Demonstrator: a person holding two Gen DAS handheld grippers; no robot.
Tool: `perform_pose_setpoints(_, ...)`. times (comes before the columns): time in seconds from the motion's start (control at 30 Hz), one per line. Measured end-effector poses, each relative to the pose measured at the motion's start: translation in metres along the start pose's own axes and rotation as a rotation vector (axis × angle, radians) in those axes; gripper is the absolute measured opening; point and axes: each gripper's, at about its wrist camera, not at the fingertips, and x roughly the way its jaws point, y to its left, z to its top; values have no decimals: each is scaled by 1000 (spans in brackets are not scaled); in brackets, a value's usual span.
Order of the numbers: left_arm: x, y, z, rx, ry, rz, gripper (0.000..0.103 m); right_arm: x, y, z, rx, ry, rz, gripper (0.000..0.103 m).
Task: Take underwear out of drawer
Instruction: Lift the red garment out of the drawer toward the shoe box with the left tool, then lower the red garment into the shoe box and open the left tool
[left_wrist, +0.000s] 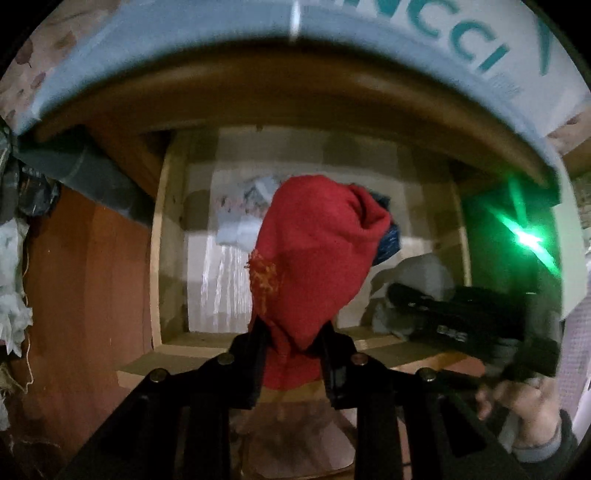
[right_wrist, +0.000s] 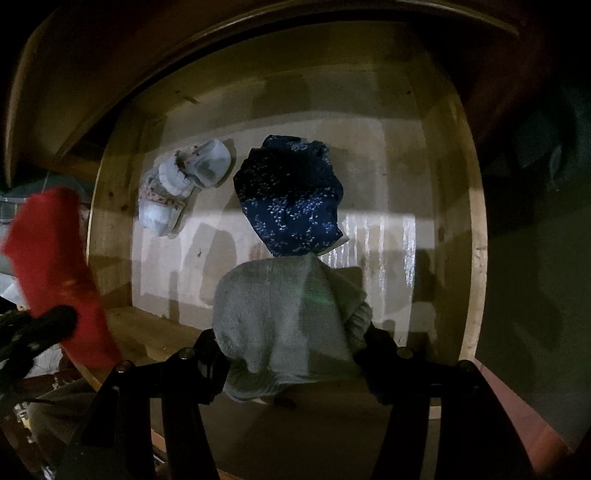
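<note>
Lifting two pieces clear of the drawer (right_wrist: 476, 258) at once!
Left gripper (left_wrist: 291, 350) pinches the red garment (left_wrist: 314, 258), right gripper (right_wrist: 291, 354) clamps the grey garment (right_wrist: 284, 314); dark blue piece (right_wrist: 290, 195) lies just beyond, and grey cloth could snag it.

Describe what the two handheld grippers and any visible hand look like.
Both the left gripper and right gripper are matte black, with flat angled linkage bars and brass-coloured rivets. The right one carries small white lettering. The bare right hand shows a dark sleeve with a grey cuff.
</note>
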Motion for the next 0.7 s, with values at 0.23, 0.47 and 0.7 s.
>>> perform_pose_setpoints(0.23,-66,-16,-5,83,-189,-34,25,0,0,1,-3,2,-7,57)
perform_pose_setpoints(0.47,-152,-31,9,129,-393,-61,25,3,-2,1,4,7,-9,57)
perform_pose_setpoints(0.7,-215,-45,54,166,-541,-50,25,2,-1,-1,-10,10,-22,57)
